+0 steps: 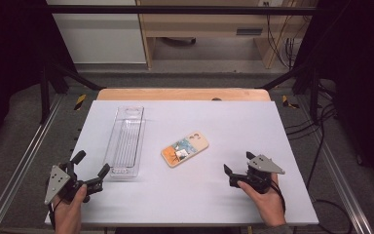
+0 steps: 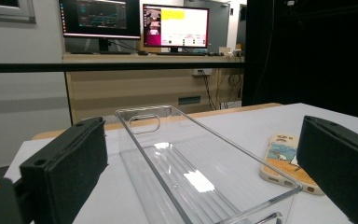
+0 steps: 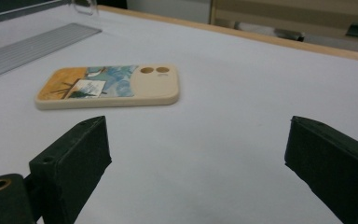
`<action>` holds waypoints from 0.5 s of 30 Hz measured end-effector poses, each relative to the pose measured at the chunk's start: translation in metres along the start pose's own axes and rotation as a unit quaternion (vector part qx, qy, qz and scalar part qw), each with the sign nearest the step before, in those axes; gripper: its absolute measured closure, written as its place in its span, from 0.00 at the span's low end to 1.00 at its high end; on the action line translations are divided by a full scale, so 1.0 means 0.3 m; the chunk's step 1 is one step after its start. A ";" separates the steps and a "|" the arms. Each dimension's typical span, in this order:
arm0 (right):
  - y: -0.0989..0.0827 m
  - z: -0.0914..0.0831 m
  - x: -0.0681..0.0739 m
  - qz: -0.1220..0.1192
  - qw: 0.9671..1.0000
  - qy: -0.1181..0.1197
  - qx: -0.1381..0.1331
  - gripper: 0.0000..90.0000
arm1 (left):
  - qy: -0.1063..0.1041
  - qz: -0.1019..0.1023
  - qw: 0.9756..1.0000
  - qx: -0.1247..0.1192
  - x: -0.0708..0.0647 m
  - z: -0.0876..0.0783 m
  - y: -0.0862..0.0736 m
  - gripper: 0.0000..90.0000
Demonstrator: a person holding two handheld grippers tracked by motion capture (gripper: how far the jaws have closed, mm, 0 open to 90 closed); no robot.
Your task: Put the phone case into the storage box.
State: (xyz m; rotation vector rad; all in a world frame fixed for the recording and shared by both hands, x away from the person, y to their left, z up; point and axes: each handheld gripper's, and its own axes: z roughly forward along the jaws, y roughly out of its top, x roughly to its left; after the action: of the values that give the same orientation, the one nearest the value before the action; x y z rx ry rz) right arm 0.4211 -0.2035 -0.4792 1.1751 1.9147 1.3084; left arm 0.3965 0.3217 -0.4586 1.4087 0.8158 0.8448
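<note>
A cream phone case [image 1: 185, 148] with a painted picture lies flat at the middle of the white table [image 1: 253, 126]. Left of it stands a long clear plastic tray [image 1: 125, 141], with nothing in it. My left gripper [image 1: 91, 168] rests at the table's front left, open, its jaws spread just short of the tray's near end [image 2: 242, 205]. My right gripper [image 1: 237, 164] sits at the front right, open and pointing toward the phone case [image 3: 109, 86], a short way from it. Nothing lies between either pair of jaws.
A wooden strip [image 1: 182, 94] runs along the table's far edge. Metal rails [image 1: 24, 156] flank the table on both sides. Cables [image 1: 321, 126] hang at the right. Monitors [image 2: 175, 25] stand on a desk beyond the table.
</note>
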 end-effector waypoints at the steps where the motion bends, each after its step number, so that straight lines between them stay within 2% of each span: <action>1: 0.024 0.009 0.013 -0.013 1.000 0.002 0.015 0.08 | 0.000 0.001 1.000 0.002 0.001 0.001 -0.001 0.02; 5: 0.063 0.025 0.025 -0.032 0.999 0.005 0.038 0.09 | 0.002 -0.005 1.000 0.000 0.004 -0.002 0.000 0.02; 6: 0.089 0.035 0.029 -0.038 0.998 0.002 0.055 0.10 | 0.003 -0.005 1.000 0.000 0.006 -0.005 0.000 0.02; 15: 0.187 0.079 0.040 -0.052 0.994 0.011 0.098 0.10 | 0.002 -0.002 1.000 0.001 0.005 -0.002 0.000 0.02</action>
State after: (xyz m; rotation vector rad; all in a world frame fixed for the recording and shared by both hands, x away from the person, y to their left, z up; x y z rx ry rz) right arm 0.4546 -0.1737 -0.4362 1.1406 2.1289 1.1052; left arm 0.3967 0.3234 -0.4586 1.4065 0.8222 0.8431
